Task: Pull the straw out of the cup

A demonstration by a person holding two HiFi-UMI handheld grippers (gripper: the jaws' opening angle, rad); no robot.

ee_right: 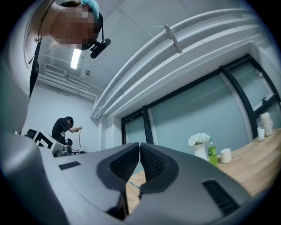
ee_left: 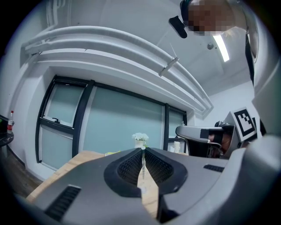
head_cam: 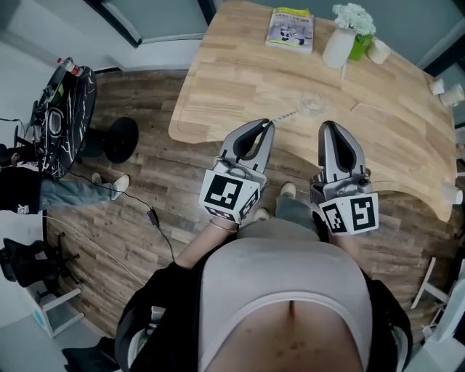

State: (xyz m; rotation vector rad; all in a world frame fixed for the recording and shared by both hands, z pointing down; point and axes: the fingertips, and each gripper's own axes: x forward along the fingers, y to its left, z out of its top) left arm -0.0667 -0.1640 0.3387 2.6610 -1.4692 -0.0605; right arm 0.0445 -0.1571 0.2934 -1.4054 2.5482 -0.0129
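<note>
- Left gripper (head_cam: 268,126) first: its jaws are clamped tight on a thin, pale, see-through plastic straw (head_cam: 285,116), and in the left gripper view the straw (ee_left: 142,165) runs straight up the seam between the ribbed black pads of that gripper (ee_left: 143,150).
- Follow the straw in the head view: it slants from the jaw tips towards the small clear glass cup (head_cam: 313,105), and its far end lies just beside the cup's near rim. Whether the tip sits inside the glass, I can't tell.
- Right gripper (head_cam: 328,126) now: it hangs just on the near side of the cup, apart from it, and the right gripper view shows this gripper (ee_right: 139,144) with its pads brought together and nothing between them.
- The cup stands upright near the curved front edge of the light wooden table (head_cam: 240,80).
- Beyond the cup, towards the far edge: a white ceramic vase (head_cam: 338,46) of white flowers (head_cam: 354,16), with a green plastic bottle (head_cam: 360,46) right beside it and a small white cup (head_cam: 378,51) just past that.
- Beyond the cup and off to its left, a yellow-topped illustrated booklet (head_cam: 290,29) lies flat.
- Well left of the cup, off the table: a round black stool (head_cam: 120,139) on the wood-plank floor, and a seated person's leg in blue jeans (head_cam: 73,191).
</note>
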